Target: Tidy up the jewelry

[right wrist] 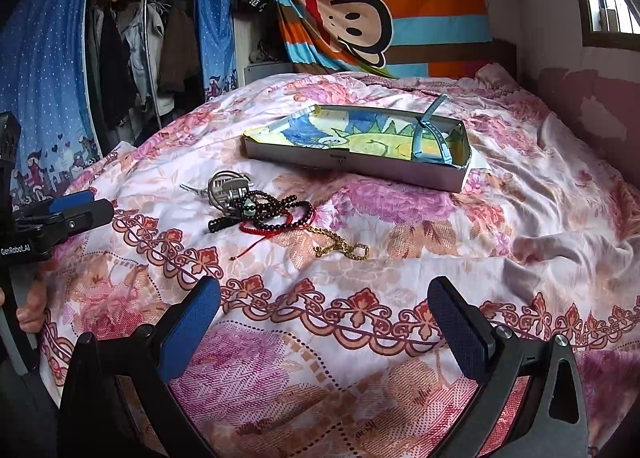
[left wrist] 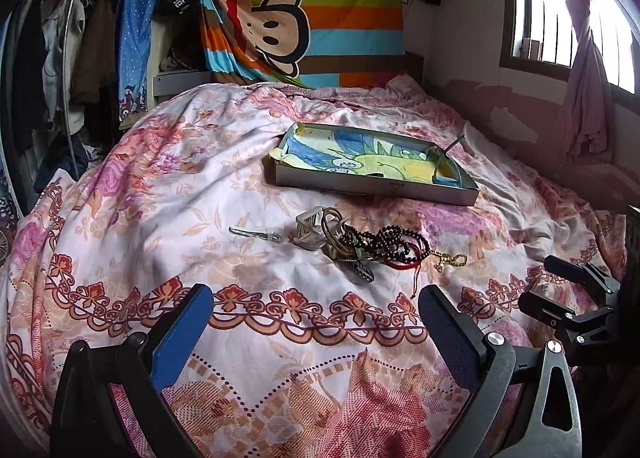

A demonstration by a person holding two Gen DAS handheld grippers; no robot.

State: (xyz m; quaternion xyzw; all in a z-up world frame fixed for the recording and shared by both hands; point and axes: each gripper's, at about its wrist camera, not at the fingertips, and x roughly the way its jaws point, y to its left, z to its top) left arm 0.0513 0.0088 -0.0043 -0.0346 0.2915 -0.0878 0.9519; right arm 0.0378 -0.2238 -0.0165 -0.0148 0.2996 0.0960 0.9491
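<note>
Both tools [left wrist: 316, 322] [right wrist: 328, 314] gape above jewelry pile [right wrist: 264, 214].

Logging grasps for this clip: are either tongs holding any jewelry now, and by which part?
Nothing is held. Left tongs and right tongs are both open above the bedspread, short of the jewelry pile.

A floral bedspread [left wrist: 168, 178] lies before a striped monkey-print cloth [right wrist: 400, 18] (clothes rack [right wrist: 136, 42] further left).
</note>
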